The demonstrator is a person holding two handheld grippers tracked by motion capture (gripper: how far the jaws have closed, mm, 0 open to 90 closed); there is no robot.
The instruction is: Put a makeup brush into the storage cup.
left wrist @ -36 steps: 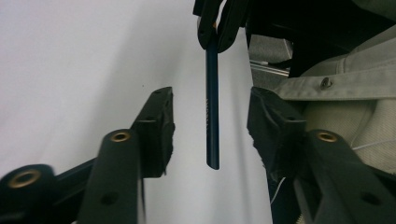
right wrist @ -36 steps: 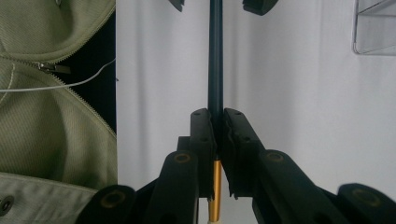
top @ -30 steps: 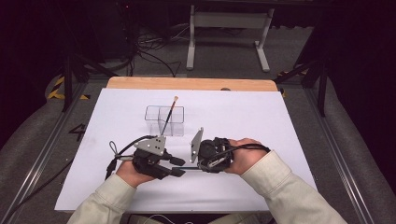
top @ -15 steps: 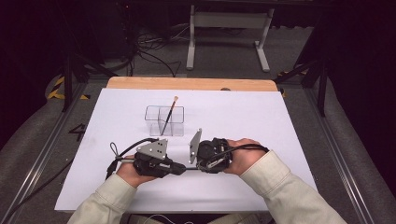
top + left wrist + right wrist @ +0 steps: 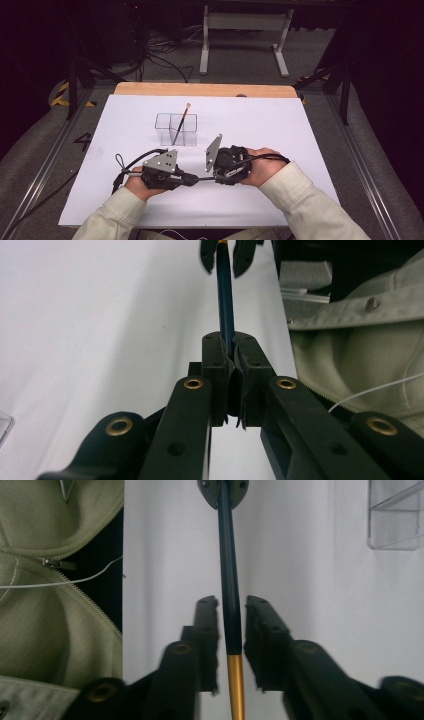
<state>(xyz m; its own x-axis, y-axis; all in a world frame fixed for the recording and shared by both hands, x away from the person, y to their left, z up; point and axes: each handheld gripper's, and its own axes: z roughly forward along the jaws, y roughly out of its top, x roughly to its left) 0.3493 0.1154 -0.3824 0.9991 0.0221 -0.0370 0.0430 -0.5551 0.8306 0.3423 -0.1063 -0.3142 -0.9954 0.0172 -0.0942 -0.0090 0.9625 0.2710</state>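
Passing a dark-handled brush (image 5: 229, 590) claw to claw, low over the white sheet (image 5: 280, 125) near the table's (image 5: 200, 90) front edge. Left claw (image 5: 229, 352) is clamped tight on the handle; right claw (image 5: 230, 611) sits slightly parted around the shaft by the gold ferrule (image 5: 235, 680), not yet pinching, it seems. Beyond stands a clear divided holder (image 5: 176, 129) with another brush (image 5: 181, 122) leaning in it. Next, I'd judge: right closes, left lets go, then on to the holder.
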